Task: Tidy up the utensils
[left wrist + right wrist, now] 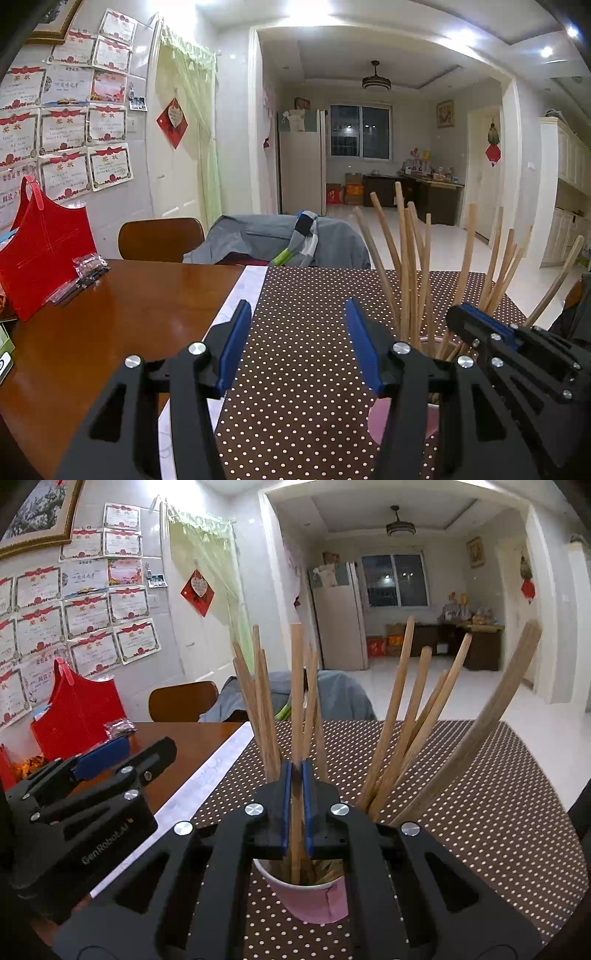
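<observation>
We hold a chopstick [296,701] in the right tool [296,808], above the pink cup [314,897].

Our right tool is clamped on that upright chopstick, whose lower end sits inside the cup among the other sticks [402,716]. Our left tool [295,347] hangs just beside the cup with its blades spread wide, gripping nothing. The cup stands on the dotted mat [480,794] covering the counter [110,314]; a red bag [44,251] stands well apart.
</observation>
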Tool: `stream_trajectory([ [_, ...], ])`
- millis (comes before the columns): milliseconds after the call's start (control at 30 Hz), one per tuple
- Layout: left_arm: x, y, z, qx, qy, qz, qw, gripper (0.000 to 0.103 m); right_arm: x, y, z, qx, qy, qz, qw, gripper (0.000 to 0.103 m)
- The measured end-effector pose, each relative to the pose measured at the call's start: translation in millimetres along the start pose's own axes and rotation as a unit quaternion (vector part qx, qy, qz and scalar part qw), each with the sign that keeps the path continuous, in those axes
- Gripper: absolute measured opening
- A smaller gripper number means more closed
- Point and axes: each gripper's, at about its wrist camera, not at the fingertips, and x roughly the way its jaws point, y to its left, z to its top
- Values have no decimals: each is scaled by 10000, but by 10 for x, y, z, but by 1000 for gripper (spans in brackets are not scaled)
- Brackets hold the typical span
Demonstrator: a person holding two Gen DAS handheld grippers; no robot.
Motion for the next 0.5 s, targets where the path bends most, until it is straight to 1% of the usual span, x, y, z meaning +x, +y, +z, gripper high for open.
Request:
stream_trajectory([
  [67,-7,6,5,-20,3,-15,10000,53,-28,3,21,17,-31,10,10000,7],
  [133,-18,13,15,-30,-3,-33,10000,53,-54,17,40,-28,-53,-59,10000,10],
  [167,-25,13,18,-29,-8,-39,10000,53,-56,22,42,-42,-53,-80,9999,21],
  [200,-27,12,17,-27,-11,-36,10000,53,-63,19,47,-36,-62,-101,9999,44],
  [233,-34,18,25,-31,-16,0,10000,54,-91,5,43,1,-112,-124,9999,52],
  [267,-40,28,29,-39,-25,44,10000,56,-117,-3,47,21,-166,-185,9997,53],
  [333,-64,54,46,-72,-29,-11,10000,59,-167,-15,72,20,-195,-178,9996,53],
  [500,-200,81,103,-147,-125,-22,9998,61,-403,-92,109,97,-403,-260,9988,53],
])
